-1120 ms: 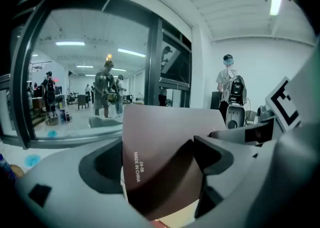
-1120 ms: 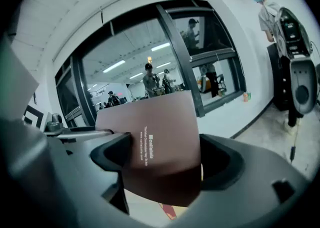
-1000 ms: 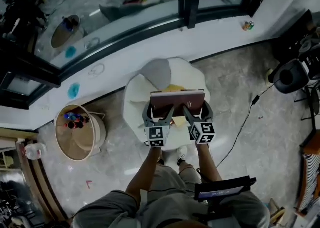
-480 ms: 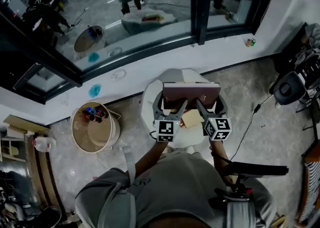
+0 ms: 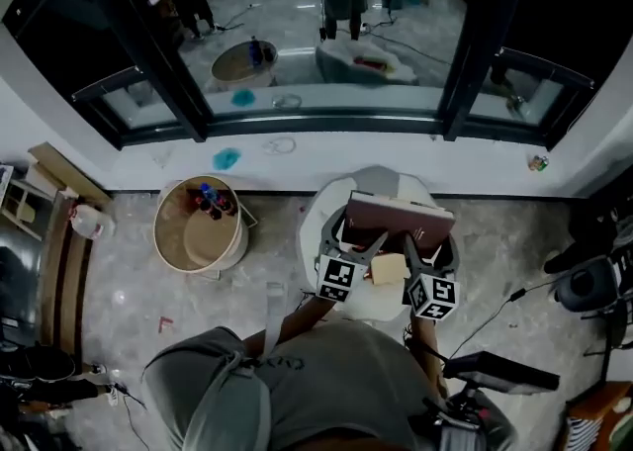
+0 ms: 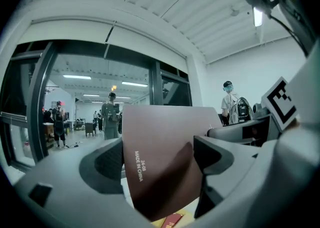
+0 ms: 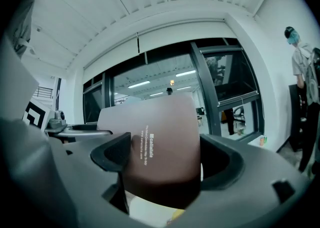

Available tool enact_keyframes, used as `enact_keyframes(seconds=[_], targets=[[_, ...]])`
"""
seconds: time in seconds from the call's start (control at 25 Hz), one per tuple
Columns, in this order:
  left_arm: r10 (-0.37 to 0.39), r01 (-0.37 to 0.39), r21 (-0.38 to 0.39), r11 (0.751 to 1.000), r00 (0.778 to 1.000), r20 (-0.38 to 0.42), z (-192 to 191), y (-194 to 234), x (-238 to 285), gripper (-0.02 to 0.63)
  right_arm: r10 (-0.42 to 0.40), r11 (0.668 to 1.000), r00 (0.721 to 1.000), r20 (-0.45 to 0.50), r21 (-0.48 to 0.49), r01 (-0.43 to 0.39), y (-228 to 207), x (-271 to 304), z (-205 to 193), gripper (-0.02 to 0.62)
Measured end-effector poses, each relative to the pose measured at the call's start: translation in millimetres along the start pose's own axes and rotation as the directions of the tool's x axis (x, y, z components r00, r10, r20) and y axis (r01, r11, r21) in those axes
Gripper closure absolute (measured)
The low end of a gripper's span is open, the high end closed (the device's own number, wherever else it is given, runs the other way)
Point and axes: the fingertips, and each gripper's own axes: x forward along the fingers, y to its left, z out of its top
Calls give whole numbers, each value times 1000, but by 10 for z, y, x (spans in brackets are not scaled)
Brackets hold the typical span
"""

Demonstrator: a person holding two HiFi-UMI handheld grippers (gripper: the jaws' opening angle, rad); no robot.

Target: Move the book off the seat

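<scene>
Your left claw (image 5: 356, 233) and your right claw (image 5: 427, 244) both pinch the same maroon book (image 5: 398, 219). Each claw takes it from the near side, left claw on the left half and right claw on the right half.

Left gripper view: the jaws stand wide, with the book upright and slightly tilted between the two pads. Both pads are against its covers. White print on the cover reads "MADE IN CHINA".

Right gripper view: same condition. The jaws are wide and the book fills the gap between the pads, which bear on it from both sides. A line of white print runs up the cover, too small to read with confidence.

Location of the book: it is held in the air in your two claws. In the head view it sits over the round white seat (image 5: 323, 214). Both gripper views look out roughly level at the window wall (image 5: 297, 113) and the ceiling.

A flat yellowish item (image 5: 388, 268) lies on the seat between your two claws, below the book. Its edge shows under the book in both gripper views, and I cannot tell what it is.

To the left of the seat, on the pale marbled floor (image 5: 129, 281), stands a round wooden tub (image 5: 188, 241) with small coloured bottles inside.
</scene>
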Motion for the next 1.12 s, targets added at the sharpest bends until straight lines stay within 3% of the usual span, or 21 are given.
enact_keyframes(seconds=[0.16, 0.28, 0.44, 0.56, 0.72, 0.96, 1.12], targets=[[49, -49, -32, 998, 999, -11, 10, 81, -143, 184, 62, 998, 998, -8, -32, -62, 139, 57, 5, 189], [141, -142, -43, 989, 989, -32, -73, 285, -331, 184, 151, 988, 988, -26, -26, -152, 379, 174, -42, 189], [316, -321, -48, 946, 945, -85, -203, 628, -740, 184, 316, 949, 947, -61, 6, -316, 856, 355, -236, 189], [446, -453, -34, 891, 887, -117, -253, 816, -1111, 184, 441, 898, 894, -81, 23, -440, 1235, 436, -377, 189], [604, -612, -44, 789, 787, -123, -239, 1100, -1631, 184, 613, 790, 785, -87, 56, -611, 1846, 564, -490, 189], [748, -757, -59, 650, 652, -122, -158, 1404, -2441, 184, 769, 639, 632, -98, 98, -762, 2721, 450, -585, 189], [808, -816, -81, 572, 578, -114, -163, 1530, -2862, 184, 821, 569, 560, -111, 88, -818, 3133, 334, -573, 189]])
